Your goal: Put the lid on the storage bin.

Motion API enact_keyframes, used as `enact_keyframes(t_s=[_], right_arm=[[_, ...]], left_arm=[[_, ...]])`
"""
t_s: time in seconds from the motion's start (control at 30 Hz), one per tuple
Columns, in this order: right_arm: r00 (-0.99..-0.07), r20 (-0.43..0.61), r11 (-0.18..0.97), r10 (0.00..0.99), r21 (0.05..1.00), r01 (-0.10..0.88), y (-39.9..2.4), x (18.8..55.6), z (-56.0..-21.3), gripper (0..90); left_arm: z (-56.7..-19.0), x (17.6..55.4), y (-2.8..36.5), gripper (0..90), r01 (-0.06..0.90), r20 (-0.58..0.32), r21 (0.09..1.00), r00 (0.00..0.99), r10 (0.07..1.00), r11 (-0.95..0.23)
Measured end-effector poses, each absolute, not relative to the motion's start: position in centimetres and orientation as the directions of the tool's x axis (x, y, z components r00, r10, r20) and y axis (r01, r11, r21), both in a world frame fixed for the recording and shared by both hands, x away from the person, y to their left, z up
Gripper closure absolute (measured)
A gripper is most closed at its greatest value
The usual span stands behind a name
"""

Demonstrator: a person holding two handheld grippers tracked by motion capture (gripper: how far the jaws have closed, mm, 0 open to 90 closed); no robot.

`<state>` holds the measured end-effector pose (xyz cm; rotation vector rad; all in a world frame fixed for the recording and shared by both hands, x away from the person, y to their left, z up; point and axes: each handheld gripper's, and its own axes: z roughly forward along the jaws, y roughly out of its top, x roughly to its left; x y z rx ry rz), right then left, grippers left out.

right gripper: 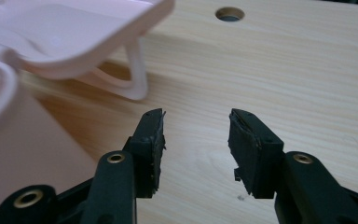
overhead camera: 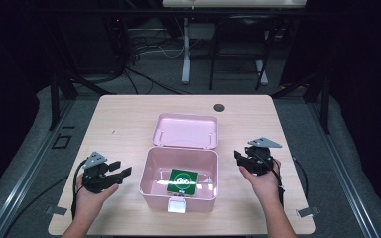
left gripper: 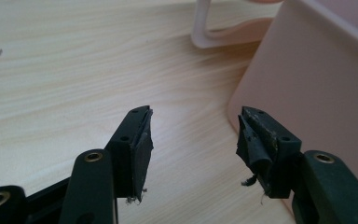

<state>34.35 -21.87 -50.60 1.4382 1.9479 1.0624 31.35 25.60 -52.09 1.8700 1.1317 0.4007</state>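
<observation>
from above, the pink box [overhead camera: 179, 181] is sitting mid-table, lid thrown back, a green card [overhead camera: 182, 181] lying inside, likely awaiting a pick. the left gripper [left gripper: 193, 140] is gaping empty beside its wall. the right gripper [right gripper: 196, 140] is gaping empty over bare table [right gripper: 307, 70].

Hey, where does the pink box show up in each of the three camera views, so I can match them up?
High view: the pink box sits mid-table, lid open, between the two grippers.
Left gripper view: its side wall rises at right.
Right gripper view: its body is at lower left, lid above.
Shared landmark: the lid's white handle, behind the box in both gripper views.
</observation>
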Motion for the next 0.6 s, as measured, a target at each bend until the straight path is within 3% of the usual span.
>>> enact_keyframes(t_s=[0.3,0.6], right_arm=[[-0.377,0.050,0.164,0.925,0.841,0.515,-20.5,33.4,-48.2,60.2],[-0.424,0.071,0.179,0.903,0.835,0.521,-19.1,33.7,-46.9,59.6]], left_arm=[[-50.5,30.6,24.5,48.9,0.505,-0.130,0.828,0.594,0.794,-0.242],[-48.6,29.2,23.7,62.1,0.463,-0.148,0.861,0.623,0.768,-0.209]])
